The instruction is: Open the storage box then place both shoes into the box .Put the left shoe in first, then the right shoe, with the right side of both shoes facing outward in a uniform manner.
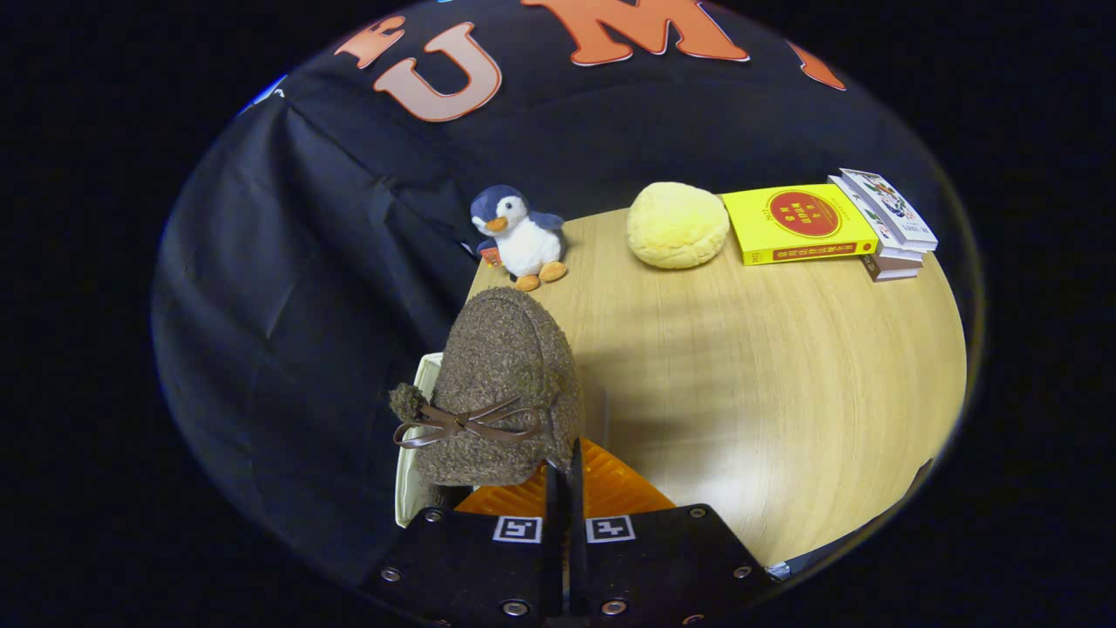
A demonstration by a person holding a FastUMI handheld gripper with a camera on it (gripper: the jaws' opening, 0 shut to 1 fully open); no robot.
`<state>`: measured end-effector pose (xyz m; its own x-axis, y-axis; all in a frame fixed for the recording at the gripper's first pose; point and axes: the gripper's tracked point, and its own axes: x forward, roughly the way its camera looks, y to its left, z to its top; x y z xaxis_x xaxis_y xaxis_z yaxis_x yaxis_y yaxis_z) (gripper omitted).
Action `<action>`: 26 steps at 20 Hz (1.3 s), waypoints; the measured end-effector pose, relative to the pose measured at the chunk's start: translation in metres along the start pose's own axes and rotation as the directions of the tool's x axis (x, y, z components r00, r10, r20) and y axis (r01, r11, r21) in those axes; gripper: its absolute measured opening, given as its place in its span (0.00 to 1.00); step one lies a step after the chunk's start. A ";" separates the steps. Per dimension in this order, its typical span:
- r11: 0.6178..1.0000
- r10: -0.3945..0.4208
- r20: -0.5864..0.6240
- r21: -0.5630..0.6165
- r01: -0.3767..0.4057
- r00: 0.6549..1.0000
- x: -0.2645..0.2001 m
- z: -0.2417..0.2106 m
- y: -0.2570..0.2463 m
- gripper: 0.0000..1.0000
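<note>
A brown fuzzy shoe (501, 392) with a thin brown bow hangs just ahead of my fingers, toe pointing away toward the penguin. My gripper (564, 475) is shut, its fingers pinching the shoe's rim at the right rear. Under the shoe and fingers lies an orange ribbed part of the storage box (610, 493). The box's cream wall (408, 471) shows to the shoe's left, at the table's left edge. How the box stands and what is inside it are hidden by the shoe and my fingers.
The round wooden table (767, 384) stretches beyond and to the right. At its far side sit a plush penguin (520, 237), a yellow round cushion (677, 225), a yellow book (802, 223) and a small stack of books (891, 225).
</note>
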<state>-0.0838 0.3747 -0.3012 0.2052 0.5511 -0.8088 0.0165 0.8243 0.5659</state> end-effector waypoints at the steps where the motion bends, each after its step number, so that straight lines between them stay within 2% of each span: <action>1: 1.000 0.003 -0.009 -0.006 -0.003 1.000 0.007 -0.004 0.009 0.04; 8: 0.998 -0.059 -0.064 0.017 0.060 0.996 0.048 -0.041 0.024 0.04; 10: 0.999 -0.044 -0.073 0.023 0.046 0.996 0.049 -0.046 0.029 0.06; 14: 0.999 0.019 -0.028 0.034 -0.018 0.999 0.037 -0.036 0.041 0.30; 15: 0.999 0.035 -0.008 0.026 -0.035 0.999 0.027 -0.032 0.042 0.39; 16: 0.999 0.051 0.013 0.014 -0.051 0.999 0.017 -0.029 0.044 0.42; 19: 0.996 0.084 0.081 -0.041 -0.081 0.993 -0.009 -0.013 0.037 0.59; 24: 0.988 0.105 0.209 -0.137 -0.077 0.972 -0.063 0.010 0.002 0.72; 26: 0.985 0.106 0.273 -0.158 -0.064 0.956 -0.087 0.023 -0.018 0.80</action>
<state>-0.0793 0.3087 -0.2369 0.4652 0.5788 -0.6697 -0.1518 0.7975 0.5838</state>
